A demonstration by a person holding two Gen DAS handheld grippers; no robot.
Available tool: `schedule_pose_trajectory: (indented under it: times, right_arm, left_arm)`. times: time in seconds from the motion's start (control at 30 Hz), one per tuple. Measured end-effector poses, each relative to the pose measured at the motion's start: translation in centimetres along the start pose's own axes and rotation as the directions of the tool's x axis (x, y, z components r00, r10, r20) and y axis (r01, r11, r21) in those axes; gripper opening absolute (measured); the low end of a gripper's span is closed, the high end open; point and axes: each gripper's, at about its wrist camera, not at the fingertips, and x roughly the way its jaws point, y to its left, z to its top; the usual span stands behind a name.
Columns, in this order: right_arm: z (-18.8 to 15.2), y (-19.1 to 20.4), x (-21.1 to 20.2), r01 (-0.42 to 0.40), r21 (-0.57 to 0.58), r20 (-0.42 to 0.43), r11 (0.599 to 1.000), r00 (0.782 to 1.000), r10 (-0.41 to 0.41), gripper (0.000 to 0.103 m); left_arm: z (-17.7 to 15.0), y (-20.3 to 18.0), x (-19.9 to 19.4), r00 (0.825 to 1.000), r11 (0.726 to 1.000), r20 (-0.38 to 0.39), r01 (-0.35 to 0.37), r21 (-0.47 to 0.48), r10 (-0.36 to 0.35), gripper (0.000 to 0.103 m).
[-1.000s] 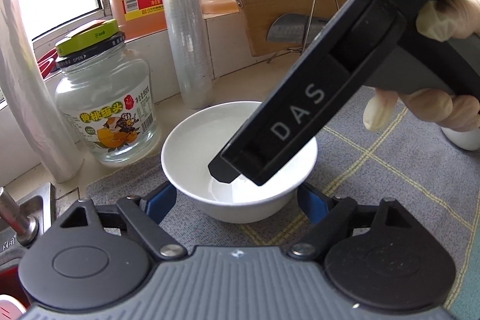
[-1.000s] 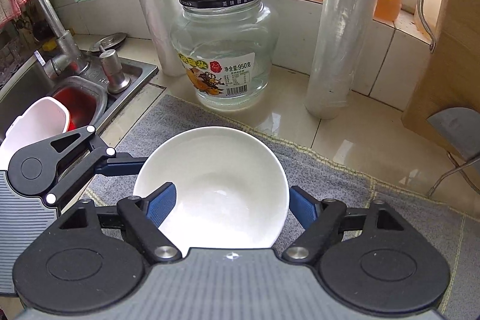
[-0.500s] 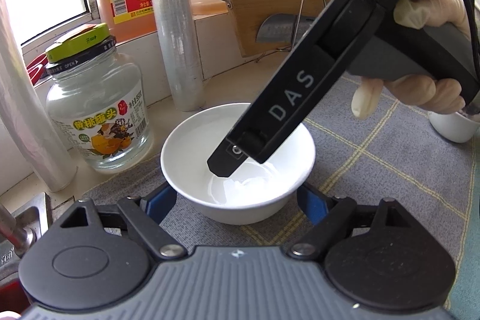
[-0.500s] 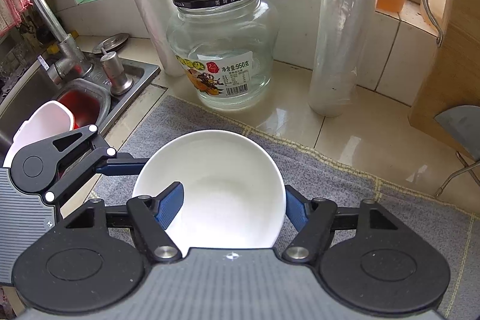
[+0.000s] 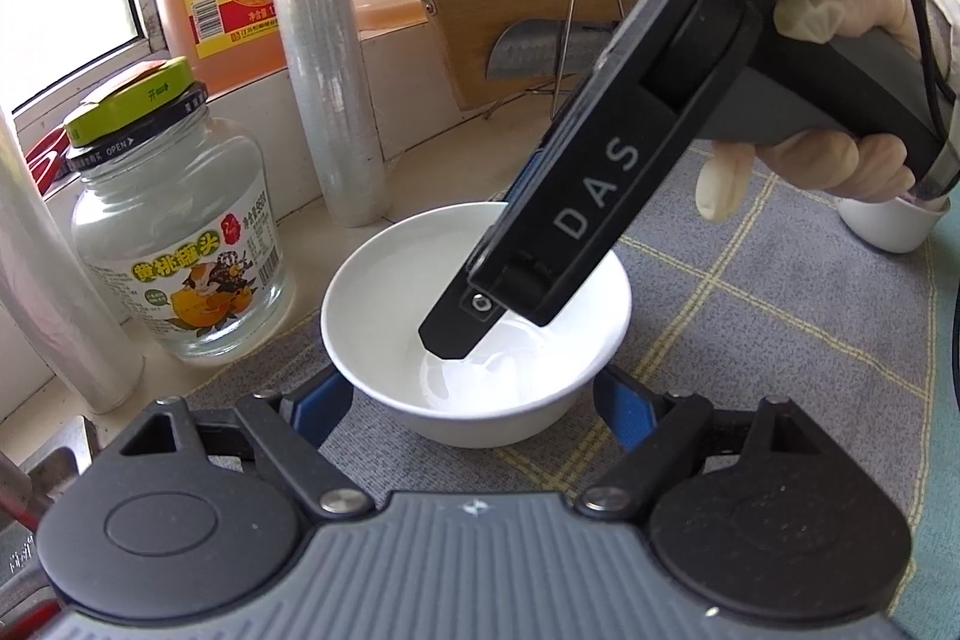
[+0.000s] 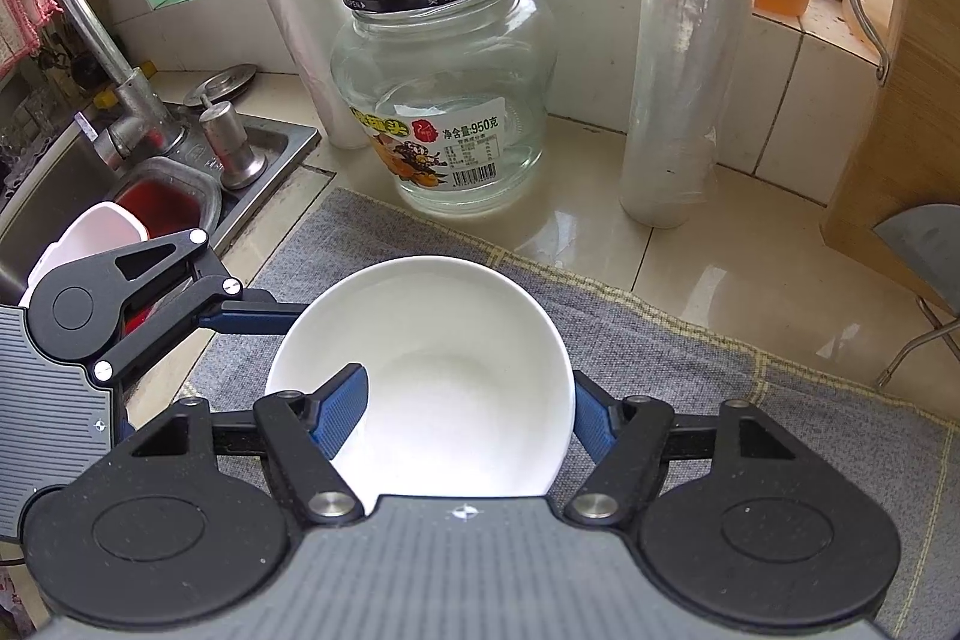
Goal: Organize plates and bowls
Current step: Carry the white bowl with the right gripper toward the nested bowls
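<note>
Right wrist view: white bowl (image 6: 432, 376) sits on the grey mat (image 6: 750, 400) near the bench edge, in front of the glass jar (image 6: 441, 100).
Bowl, left view: same bowl (image 5: 474, 322) upright on the mat, between the sink side and a second white bowl (image 5: 888, 223) well apart at the far right.
Right tool (image 6: 471, 412): jaws have just been closing; one blue pad (image 6: 342, 412) is inside the bowl against the wall, the other outside the rim. Reads as pinching the bowl wall.
Right tool, seen from left view: black body (image 5: 576, 220) slants down into the bowl, a gloved hand (image 5: 828, 160) on the handle.
Left tool (image 5: 474, 406): jaws spread to either side of the bowl base, blue pads near the wall; contact cannot be confirmed, nothing clearly held.
Step in hand (judgement): securing the bowl for a lift, probably toward the other bowl for stacking.
Doing it well: confirm the wall pinch is firm before raising; lift straight up and keep the bowl level, since a one-sided rim grip may let it swing.
Risk: glazed wall is slick; slip is possible. Jar and the film roll (image 6: 678, 58) stand close behind, so clear them on the way.
Left tool advice: keep it low beside the bowl as a steady until the lift holds.
</note>
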Motion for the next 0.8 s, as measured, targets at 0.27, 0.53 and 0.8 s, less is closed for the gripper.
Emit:
schedule_pose_trajectory:
  times: [0.27,0.53,0.8]
  right_arm:
    - [-0.2,0.2,-0.3,0.009,0.002,-0.003,1.000,1.000,-0.009,0.075]
    - [-0.8,0.6,-1.3,0.012,0.004,0.001,1.000,1.000,-0.012,0.075]
    - [-1.9,1.5,-3.1,0.020,0.003,0.014,1.000,1.000,-0.020,0.076]
  left_arm:
    - [0.1,-0.3,0.0,1.000,1.000,-0.010,0.004,0.015,-0.003,0.087]
    - [0.2,-0.9,-0.5,1.000,1.000,-0.025,0.012,0.021,-0.011,0.087]
    - [0.6,-2.1,-2.0,0.999,0.999,-0.030,0.016,0.038,-0.015,0.087]
